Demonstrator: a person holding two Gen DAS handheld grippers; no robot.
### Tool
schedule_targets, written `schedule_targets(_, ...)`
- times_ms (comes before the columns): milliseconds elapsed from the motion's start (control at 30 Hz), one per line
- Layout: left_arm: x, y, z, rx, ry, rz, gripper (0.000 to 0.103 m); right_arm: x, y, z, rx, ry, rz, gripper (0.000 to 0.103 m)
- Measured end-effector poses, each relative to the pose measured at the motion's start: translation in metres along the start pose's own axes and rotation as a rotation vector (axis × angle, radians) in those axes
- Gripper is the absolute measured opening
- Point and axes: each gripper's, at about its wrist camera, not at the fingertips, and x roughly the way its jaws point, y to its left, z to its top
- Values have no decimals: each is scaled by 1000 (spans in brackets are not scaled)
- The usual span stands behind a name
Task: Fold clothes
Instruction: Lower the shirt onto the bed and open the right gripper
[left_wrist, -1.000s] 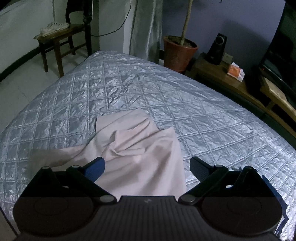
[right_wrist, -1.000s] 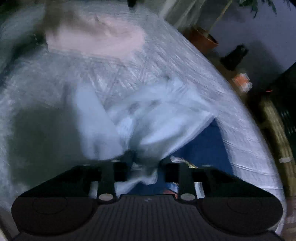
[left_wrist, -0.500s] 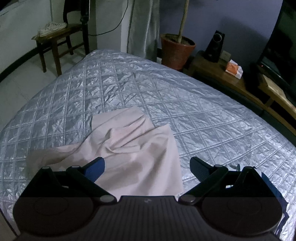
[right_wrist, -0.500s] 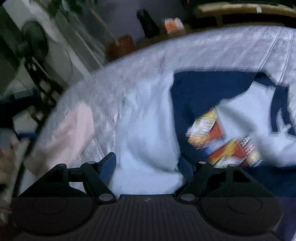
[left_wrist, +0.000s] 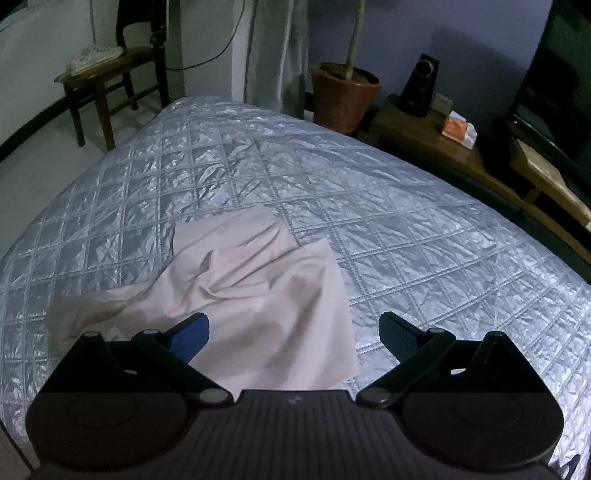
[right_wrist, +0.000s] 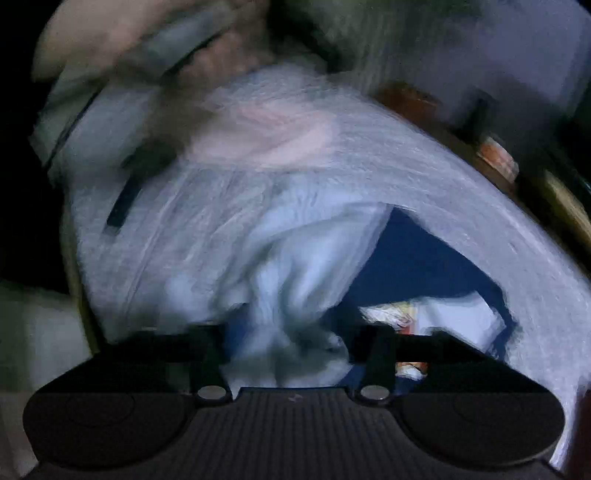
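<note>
while the right tool (right_wrist: 288, 332) grips a bunched white-and-navy garment (right_wrist: 295, 266), apparently lifting it to spread it on the bed (left_wrist: 369, 221), blur hides detail; its printed patch (right_wrist: 391, 314) can't be read. the left tool (left_wrist: 293, 332) hangs wide and empty over a rumpled pink garment (left_wrist: 251, 288), unfolded on the quilt. farther off, an orange box (left_wrist: 458, 127) shows no legible writing.

A crumpled pink garment (left_wrist: 255, 295) lies spread out; a blue-and-white shirt (right_wrist: 295, 266) lies bunched, blurred.
</note>
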Motion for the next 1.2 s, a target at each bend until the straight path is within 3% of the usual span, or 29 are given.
schedule_targets(67,0,-1,0,1,3,-5,98,-12,-45,-8,235,-8,-125,86)
schedule_targets(133,0,-2,-1,3,5,-8,98,-8,-91,-31,455,93,-362,84)
schedule_targets(200,0,-4,-1,8,4,-7,98,3,-95,-27,446,92,-363,72)
schedule_targets(333,2,-5,-2,12,4,1,98,26,-98,-15,396,75,-332,80)
schedule_targets(400,2,-6,-2,9,4,6,98,37,-100,-9,370,66,-316,39)
schedule_targets(467,2,-6,-2,6,-3,14,98,48,-101,-3,345,58,-300,20)
schedule_targets(533,0,-5,0,-8,-22,23,97,60,-103,3,320,49,-284,19)
schedule_targets(567,-2,-5,0,-16,-32,26,97,64,-91,16,232,18,-250,19)
schedule_targets(667,-2,0,3,-35,-47,46,98,68,-75,51,112,6,-299,19)
schedule_targets(733,-2,4,5,-52,-41,50,97,70,-91,46,131,49,-441,28)
schedule_targets(800,-3,8,7,-66,-44,53,97,75,-108,30,105,112,-653,57)
schedule_targets(867,-6,12,9,-78,-54,53,97,58,-121,15,191,77,-740,53)
schedule_targets(900,-7,14,9,-84,-59,53,98,45,-116,16,229,12,-747,54)
schedule_targets(967,-7,15,10,-91,-63,58,98,27,-98,23,265,-103,-700,64)
schedule_targets(1000,-7,16,9,-93,-62,59,98,25,-86,30,258,-141,-645,75)
schedule_targets(1033,-6,16,8,-93,-58,61,98,33,-77,40,272,-133,-535,79)
schedule_targets(1100,-4,15,7,-88,-51,64,98,53,-63,56,374,-116,-340,73)
schedule_targets(1200,-4,15,8,-90,-50,62,98,99,-54,69,537,-20,-188,68)
